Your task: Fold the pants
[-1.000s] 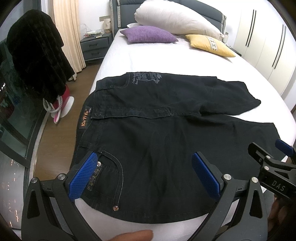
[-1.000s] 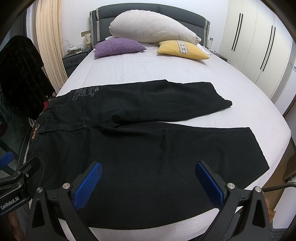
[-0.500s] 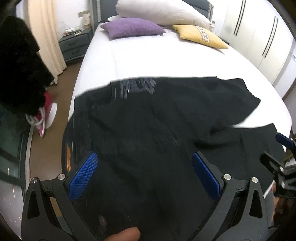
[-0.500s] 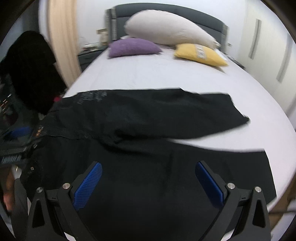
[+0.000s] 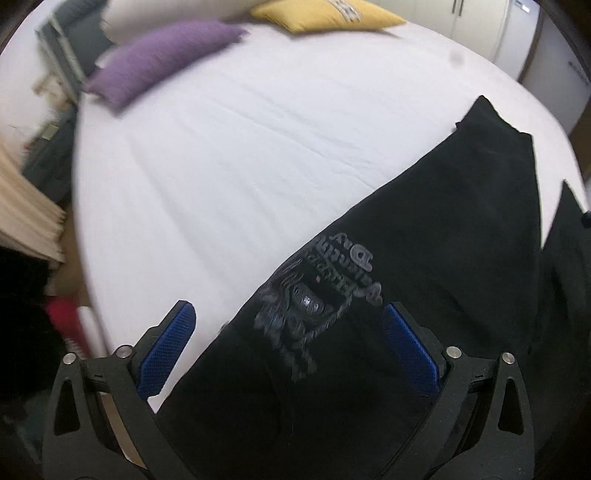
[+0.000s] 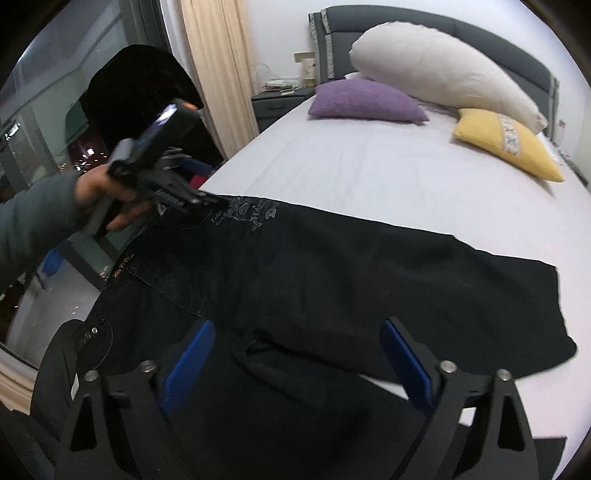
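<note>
Left tongs [image 5: 284, 343] and right tongs [image 6: 295, 358], both wide, hovered above limp black pants [image 6: 332, 266], best gripped at the 9 o'clock waistband.

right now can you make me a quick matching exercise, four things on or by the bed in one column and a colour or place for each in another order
Things:
1. black pants
2. square cushion
3. long pillow
4. left gripper

Descriptions:
A. leaning on the grey headboard
B. over the pocket embroidery, fingers apart
C. yellow
D. spread flat across the white sheet

Pairs: 1-D, 2-C, 3-A, 4-B
</note>
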